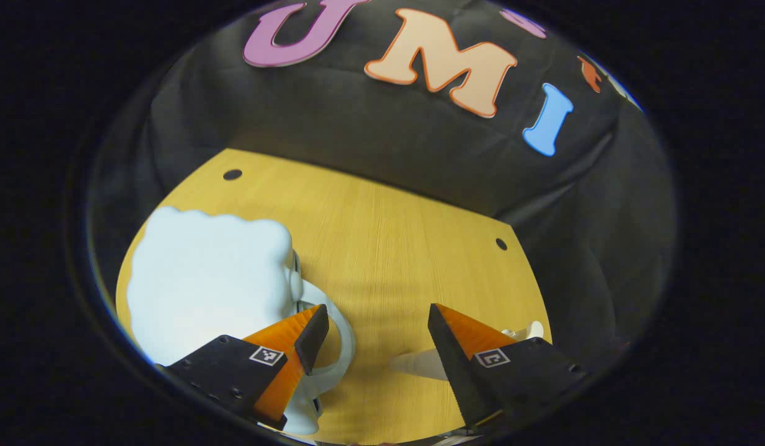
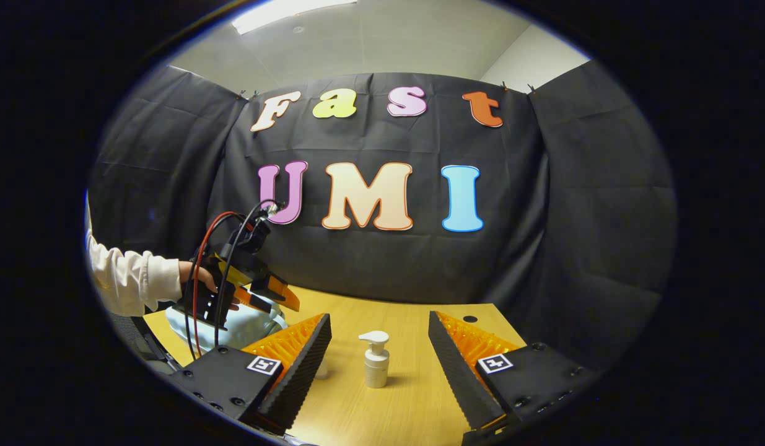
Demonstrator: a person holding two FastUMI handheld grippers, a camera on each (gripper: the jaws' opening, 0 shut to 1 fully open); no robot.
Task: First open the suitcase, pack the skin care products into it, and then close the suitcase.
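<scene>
A pale blue hard-shell suitcase (image 1: pixel 209 285) lies on the wooden table (image 1: pixel 388 248) at the left of the left gripper view, its lid down and its curved handle (image 1: pixel 342 337) facing me. My left gripper (image 1: pixel 376 337) hovers open just above and right of that handle, holding nothing. A white pump bottle (image 1: pixel 419 362) is partly hidden behind its right finger. In the right gripper view the same white pump bottle (image 2: pixel 376 365) stands upright on the table, straight ahead of my open right gripper (image 2: pixel 379 350). Farther left, a hand holds the left gripper (image 2: pixel 289 302) over the suitcase (image 2: pixel 246 327).
Black cloth walls close the table at the back and on the right. Two small round holes (image 1: pixel 232 174) (image 1: pixel 501 244) mark the tabletop's far corners. A white sleeve (image 2: pixel 128 279) reaches in from the left. Bare wood lies between the suitcase and the bottle.
</scene>
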